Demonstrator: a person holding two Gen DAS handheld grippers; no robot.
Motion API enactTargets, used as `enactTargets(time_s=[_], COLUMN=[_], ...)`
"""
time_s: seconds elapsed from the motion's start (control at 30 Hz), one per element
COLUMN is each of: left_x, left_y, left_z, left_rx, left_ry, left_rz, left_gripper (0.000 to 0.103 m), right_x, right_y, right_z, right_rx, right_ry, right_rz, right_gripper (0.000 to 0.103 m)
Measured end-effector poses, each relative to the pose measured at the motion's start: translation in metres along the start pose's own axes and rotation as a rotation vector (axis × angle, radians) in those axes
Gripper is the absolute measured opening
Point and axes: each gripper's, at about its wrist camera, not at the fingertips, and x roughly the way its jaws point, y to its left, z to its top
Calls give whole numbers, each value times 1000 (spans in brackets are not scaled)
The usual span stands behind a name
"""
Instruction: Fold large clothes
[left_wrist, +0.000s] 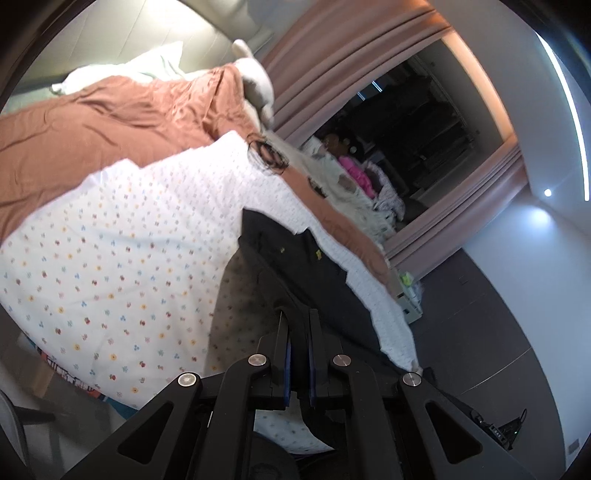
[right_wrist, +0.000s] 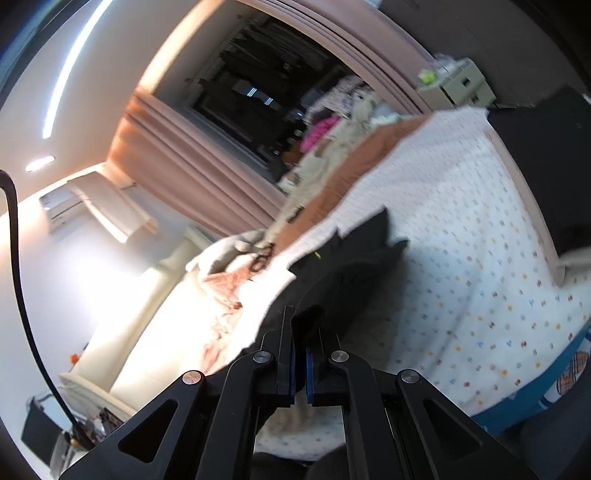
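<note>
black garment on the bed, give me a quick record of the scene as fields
garment: black garment, partly lifted off the bed
left gripper: left gripper shut on the black cloth
right gripper: right gripper shut on the black cloth
surface: white floral sheet
other bedding: rust-brown blanket further up the bed
background: pink curtains, dark window

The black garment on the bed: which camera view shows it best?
The left wrist view: the black garment runs sharp from the left gripper across the floral sheet. In the right wrist view it is blurred and bunched around the right gripper.
</note>
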Motion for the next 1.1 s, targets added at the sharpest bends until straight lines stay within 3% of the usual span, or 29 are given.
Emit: enactTargets(time_s=[0.27,0.47,0.8,1.1], left_x=[-71,-89,-28,48], left_y=[-35,-52,-68,-81], left_z=[14,28,78,124], left_rx=[42,73,114,165], left_ry=[-109,-148,-138,-110], left_rz=[-80,-102,-47,25], left_gripper=[6,6,6,6], right_x=[-46,-53,3,78], right_y=[55,76,75,68], right_z=[8,18,64,111], right_rx=[-76,-113,-109,-112], right_ry=[-69,-97,-88,-71], right_rz=[89,120,75,16], right_gripper=[4,4,4,4])
